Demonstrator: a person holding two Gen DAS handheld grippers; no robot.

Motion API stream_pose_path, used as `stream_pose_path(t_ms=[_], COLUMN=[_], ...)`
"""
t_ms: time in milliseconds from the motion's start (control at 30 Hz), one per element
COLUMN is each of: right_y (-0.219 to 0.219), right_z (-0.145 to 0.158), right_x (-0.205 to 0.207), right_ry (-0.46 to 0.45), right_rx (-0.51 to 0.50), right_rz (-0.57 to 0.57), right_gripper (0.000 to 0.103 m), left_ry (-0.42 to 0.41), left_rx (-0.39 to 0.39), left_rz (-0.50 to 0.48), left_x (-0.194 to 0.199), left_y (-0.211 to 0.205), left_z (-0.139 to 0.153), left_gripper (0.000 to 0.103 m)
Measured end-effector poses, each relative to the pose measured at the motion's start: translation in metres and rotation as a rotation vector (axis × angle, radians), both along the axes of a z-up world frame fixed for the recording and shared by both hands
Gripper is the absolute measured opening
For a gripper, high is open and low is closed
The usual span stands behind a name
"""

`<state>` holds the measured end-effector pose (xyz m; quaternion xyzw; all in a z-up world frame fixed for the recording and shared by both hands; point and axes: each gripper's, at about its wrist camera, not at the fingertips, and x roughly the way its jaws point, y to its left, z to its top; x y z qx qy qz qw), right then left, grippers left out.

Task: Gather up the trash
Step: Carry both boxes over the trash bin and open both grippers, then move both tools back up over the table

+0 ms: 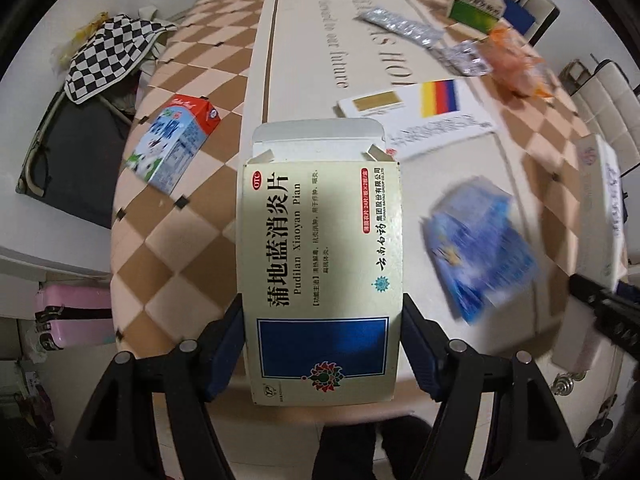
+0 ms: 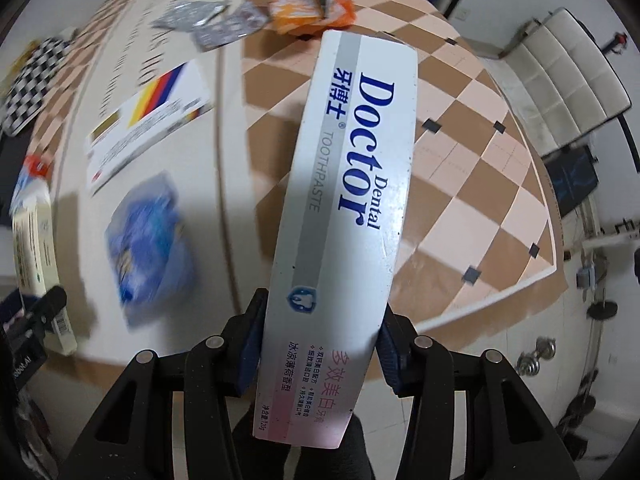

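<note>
In your left wrist view, your left gripper (image 1: 323,344) is clamped on a cream medicine box (image 1: 322,276) with a blue panel, its far flap standing open, held above the tabletop (image 1: 304,60) with its checkered cloth. On the tabletop to the left lies a blue-and-white milk carton (image 1: 173,145) on its side; beyond the held box sits a white flat box with yellow, red and blue stripes (image 1: 420,116), and farther off lie silver blister packs (image 1: 404,28), an orange wrapper (image 1: 514,62) and a green-and-white box (image 1: 474,6). A blurred blue packet (image 1: 480,248) lies to the right of the held box, and off the left edge of the tabletop you can see a black-and-white checkered bag (image 1: 110,56). In your right wrist view, your right gripper (image 2: 318,344) has its pads pressed against both sides of a long white toothpaste box (image 2: 352,184) marked "Doctor Dental", lifted over the tabletop (image 2: 460,152). To its left lie the same blue packet (image 2: 152,240) and the striped box (image 2: 148,120), with the blister packs (image 2: 212,20) and orange wrapper (image 2: 308,4) farther away, and the medicine box (image 2: 36,248) shows at the left edge.
</note>
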<state>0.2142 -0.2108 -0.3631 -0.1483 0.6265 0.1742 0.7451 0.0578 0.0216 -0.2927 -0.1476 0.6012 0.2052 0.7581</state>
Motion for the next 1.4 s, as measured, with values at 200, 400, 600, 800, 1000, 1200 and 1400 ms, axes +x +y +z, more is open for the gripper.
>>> stream_pose_path(t_ms=[200, 400, 600, 800, 1000, 1200, 1400], right_y=[-0.037, -0.097, -0.143, -0.148, -0.131, -0.09, -0.061], right_z=[0.032, 0.024, -0.05, -0.183, -0.311, -0.396, -0.43], right_x=[-0.074, -0.145, -0.18, -0.196, -0.189, -0.163, -0.12], right_ry=[0.031, 0.155, 0.308, 0.425, 0.506, 0.555, 0.514], right_rx=[0.095, 0.157, 0.119, 0.046, -0.017, -0.02, -0.006], right_rz=[0.123, 0.199, 0.232, 0.257, 0.297, 0.308, 0.223], right_gripper=[0.051, 0.051, 0.051, 0.051, 0.051, 0.062, 0.098], left_ry=[-0.019, 0.058, 0.15, 0.181, 0.234, 0.241, 0.263], left_rx=[-0.01, -0.099, -0.25, -0.339, -0.463, -0.476, -0.336], left_rz=[0.029, 0.069, 0.074, 0.034, -0.004, 0.046, 0.135], left_x=[-0.035, -0.102, -0.129, -0.096, -0.058, -0.045, -0.059], left_y=[-0.031, -0.079, -0.113, -0.101, -0.082, -0.061, -0.051], left_z=[0.019, -0.011, -0.101, -0.219, -0.325, -0.372, -0.379], left_gripper=[0.069, 0.069, 0.069, 0.069, 0.07, 0.097, 0.101])
